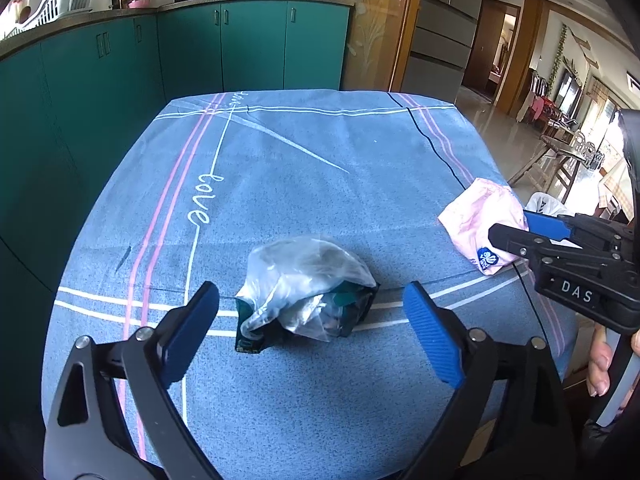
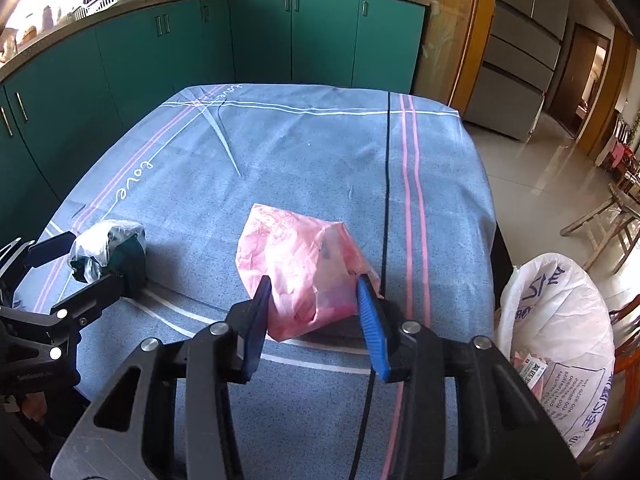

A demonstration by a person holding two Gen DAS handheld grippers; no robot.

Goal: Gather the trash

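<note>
Right wrist view puts my right gripper narrowed onto the crumpled pink plastic wrapper, blue pads touching both flanks near the table's right edge. I'd squeeze fully before lifting, then carry it right to the white woven sack. Its long axis runs away from me, peak pointing far. My left gripper gapes wide, holding nothing, straddling the clear-and-green crumpled bag on the blue cloth.

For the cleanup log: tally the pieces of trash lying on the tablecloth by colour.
Pink wrapper: 1
Clear-and-green plastic bundle: 1
Total on the tablecloth: 2
</note>
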